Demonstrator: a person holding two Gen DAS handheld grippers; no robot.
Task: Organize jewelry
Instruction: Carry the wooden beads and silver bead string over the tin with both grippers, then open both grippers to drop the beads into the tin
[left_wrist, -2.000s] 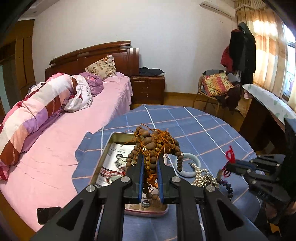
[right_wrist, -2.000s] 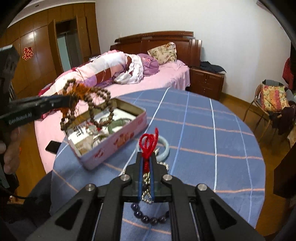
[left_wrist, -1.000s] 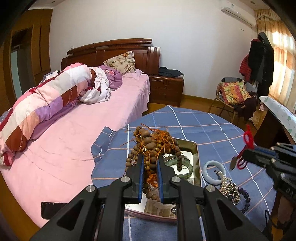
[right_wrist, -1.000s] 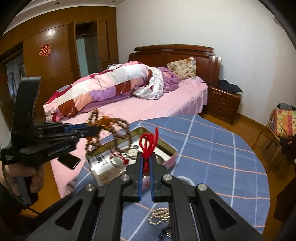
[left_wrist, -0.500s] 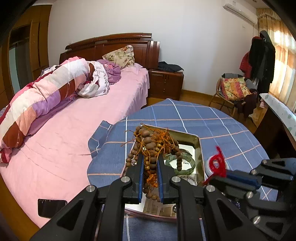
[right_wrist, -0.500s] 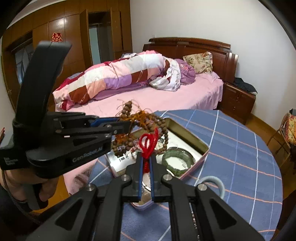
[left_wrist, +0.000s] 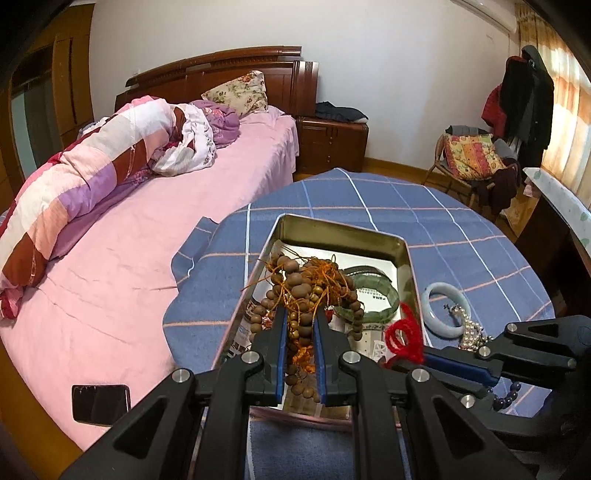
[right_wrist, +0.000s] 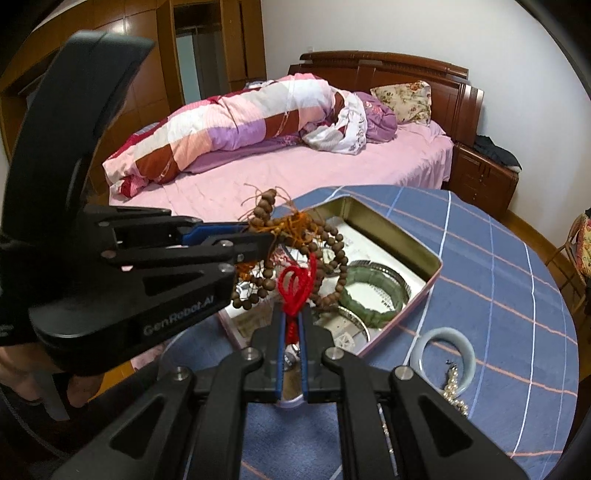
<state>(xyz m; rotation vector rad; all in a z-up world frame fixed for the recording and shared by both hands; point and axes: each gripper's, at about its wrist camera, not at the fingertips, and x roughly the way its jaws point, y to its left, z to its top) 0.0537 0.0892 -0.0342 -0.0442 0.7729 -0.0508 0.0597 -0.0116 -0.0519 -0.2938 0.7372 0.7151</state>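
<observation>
My left gripper (left_wrist: 300, 317) is shut on a tangled bunch of brown wooden beads (left_wrist: 306, 284) with orange cord, hanging over the open metal tin (left_wrist: 343, 232). From the right wrist view the same beads (right_wrist: 291, 236) dangle from the left gripper (right_wrist: 264, 240) above the tin (right_wrist: 391, 229). My right gripper (right_wrist: 291, 314) is shut on a red cord knot (right_wrist: 295, 284), also over the tin; it shows from the left wrist as a red loop (left_wrist: 404, 338). A green bangle (right_wrist: 373, 295) lies inside the tin.
A pale jade bangle (left_wrist: 443, 308) and a pearl string (left_wrist: 471, 330) lie on the blue checked tablecloth (left_wrist: 461, 236) right of the tin. Dark beads (left_wrist: 508, 397) sit near the table's edge. A pink bed (left_wrist: 147, 240) is close on the left, with a phone (left_wrist: 100, 404) on it.
Both grippers have sunk toward the tin and come closer together. The right gripper with the red knot now hangs beside the wooden beads over the tin.
</observation>
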